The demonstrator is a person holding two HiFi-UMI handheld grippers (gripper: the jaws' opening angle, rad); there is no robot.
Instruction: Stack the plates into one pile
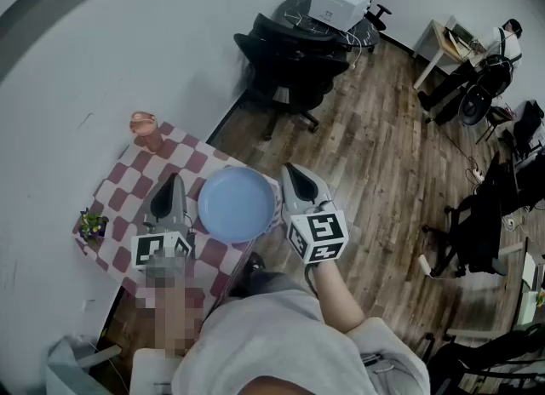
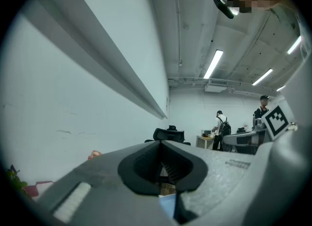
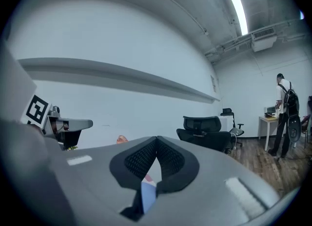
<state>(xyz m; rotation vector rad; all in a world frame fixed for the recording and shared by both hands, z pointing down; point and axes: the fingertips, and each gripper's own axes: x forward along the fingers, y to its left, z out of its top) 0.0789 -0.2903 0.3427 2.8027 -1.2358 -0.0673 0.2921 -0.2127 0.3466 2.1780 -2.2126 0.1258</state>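
Observation:
A light-blue plate (image 1: 237,203) lies on the table with the red-and-white checked cloth (image 1: 128,189); I cannot tell whether others lie under it. My left gripper (image 1: 174,179) is just left of the plate, its jaws shut with nothing between them. My right gripper (image 1: 289,168) is at the plate's right rim, over the table's edge, also shut and empty. In the left gripper view the closed jaws (image 2: 162,143) point at the room, with a sliver of blue plate (image 2: 168,206) below them. The right gripper view shows the same: shut jaws (image 3: 157,139) and a blue strip (image 3: 147,194).
A pink vase-like object (image 1: 146,129) stands at the table's far corner and a small potted plant (image 1: 92,225) at its left edge. The white wall runs along the left. Black office chairs (image 1: 289,61) stand on the wooden floor beyond. People stand far off (image 3: 282,113).

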